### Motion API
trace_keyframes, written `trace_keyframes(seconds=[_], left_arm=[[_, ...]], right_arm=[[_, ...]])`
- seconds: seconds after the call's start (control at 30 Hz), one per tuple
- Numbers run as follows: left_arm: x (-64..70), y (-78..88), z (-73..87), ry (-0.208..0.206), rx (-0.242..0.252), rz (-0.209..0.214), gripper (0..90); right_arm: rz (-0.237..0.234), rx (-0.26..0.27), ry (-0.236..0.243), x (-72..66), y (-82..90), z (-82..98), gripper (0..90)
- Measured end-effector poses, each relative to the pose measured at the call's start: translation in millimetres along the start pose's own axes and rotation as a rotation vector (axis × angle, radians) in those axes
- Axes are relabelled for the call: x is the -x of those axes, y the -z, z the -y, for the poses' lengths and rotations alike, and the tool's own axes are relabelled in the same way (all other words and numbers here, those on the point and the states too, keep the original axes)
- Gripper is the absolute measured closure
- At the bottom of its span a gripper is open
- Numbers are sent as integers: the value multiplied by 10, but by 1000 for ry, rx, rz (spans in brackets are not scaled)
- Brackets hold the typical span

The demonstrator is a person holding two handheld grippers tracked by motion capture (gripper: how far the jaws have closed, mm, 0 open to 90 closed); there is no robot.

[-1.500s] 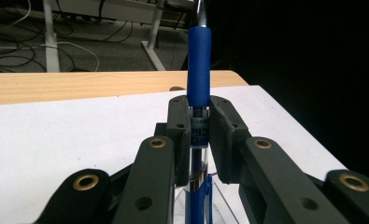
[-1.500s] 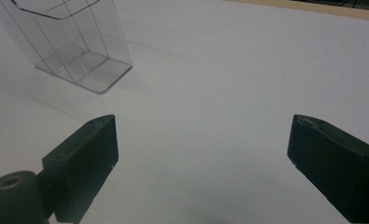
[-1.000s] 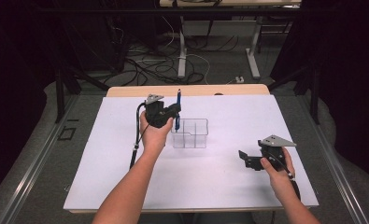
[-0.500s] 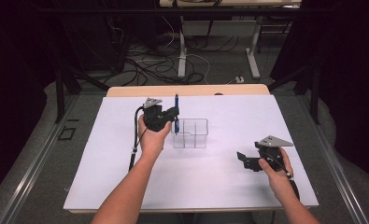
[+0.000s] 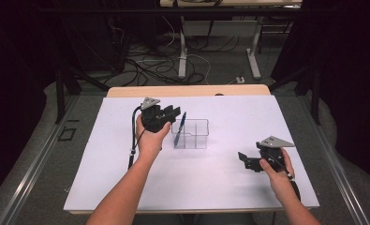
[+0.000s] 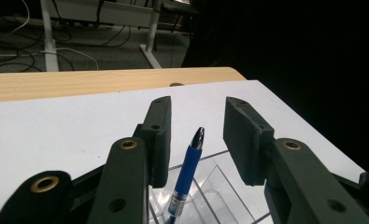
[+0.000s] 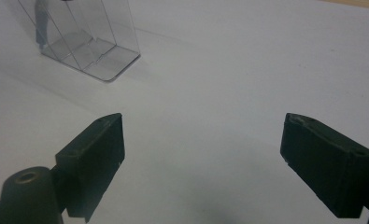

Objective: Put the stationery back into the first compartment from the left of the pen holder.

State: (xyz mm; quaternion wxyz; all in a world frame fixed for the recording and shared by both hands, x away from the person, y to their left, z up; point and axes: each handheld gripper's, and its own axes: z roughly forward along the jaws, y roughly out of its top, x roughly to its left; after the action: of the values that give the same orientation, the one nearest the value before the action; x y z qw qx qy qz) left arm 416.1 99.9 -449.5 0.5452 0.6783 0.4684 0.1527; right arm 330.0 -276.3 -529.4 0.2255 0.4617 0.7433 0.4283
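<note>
1. So, a white-topped counter [image 5: 126, 187] is seen from above, with a strip of bare wood left showing along its far edge.
2. A clear plastic organizer [image 5: 194, 136] with divided compartments is set near the middle of the counter, a bit toward the far side.
3. A blue pen [image 5: 179, 129] is stood inside the organizer at its left end, tilted, with its tip end up. Which exact compartment it's in can't be made out from above.
4. The left hand-held gripper [image 5: 169, 111] is held just beside the organizer's left end, and it's released: in the left gripper view the two black pads are spread apart with the pen [image 6: 188, 172] seen between them, touched by neither.
5. The pen's dark tip is seen rising a little above the organizer's rim [image 6: 210, 163] in that same view.
6. The left hand [image 5: 150, 136] is wrapped around the gripper body, and a black cable [image 5: 133, 140] is trailed down along the forearm.
7. The right hand-held gripper [image 5: 242, 158] is held over the counter's right near part, well apart from the organizer, and it's also released, jaws wide, nothing between them.
8. In the right gripper view the organizer [image 7: 86, 39] is seen at the upper left, with bare white counter [image 7: 219, 93] below the open pads.
9. Cables and table legs are seen on the floor [image 5: 140, 70] beyond the counter.
</note>
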Motion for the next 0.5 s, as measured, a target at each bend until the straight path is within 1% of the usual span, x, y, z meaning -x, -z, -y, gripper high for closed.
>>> trace_keyframes(seconds=[0.03, 0.2, 0.23, 0.27, 0.37, 0.4, 0.47, 0.5], left_arm=[[0, 25, -8, -1, -1, 8, 589], [10, 82, -16, -17, -4, 19, 530], [15, 99, -18, -22, -9, 18, 530], [17, 114, -21, -27, -3, 20, 509], [19, 171, -26, -35, 2, 21, 491], [20, 213, -25, -53, 8, 10, 470], [22, 229, -23, -55, 15, 13, 451], [19, 250, -20, -63, 13, 11, 451]], right_arm=[[0, -1, -1, -2, -1, 0, 130], [3, -3, -8, -6, 3, 0, 130], [3, -3, -8, -6, 3, 0, 130], [4, -2, -8, -4, 2, 1, 130], [3, -2, -8, -6, 4, 0, 130], [2, -2, -8, -8, 4, -1, 130], [1, -1, -9, -10, 5, -2, 130], [3, 1, -7, -8, 6, -2, 130]])
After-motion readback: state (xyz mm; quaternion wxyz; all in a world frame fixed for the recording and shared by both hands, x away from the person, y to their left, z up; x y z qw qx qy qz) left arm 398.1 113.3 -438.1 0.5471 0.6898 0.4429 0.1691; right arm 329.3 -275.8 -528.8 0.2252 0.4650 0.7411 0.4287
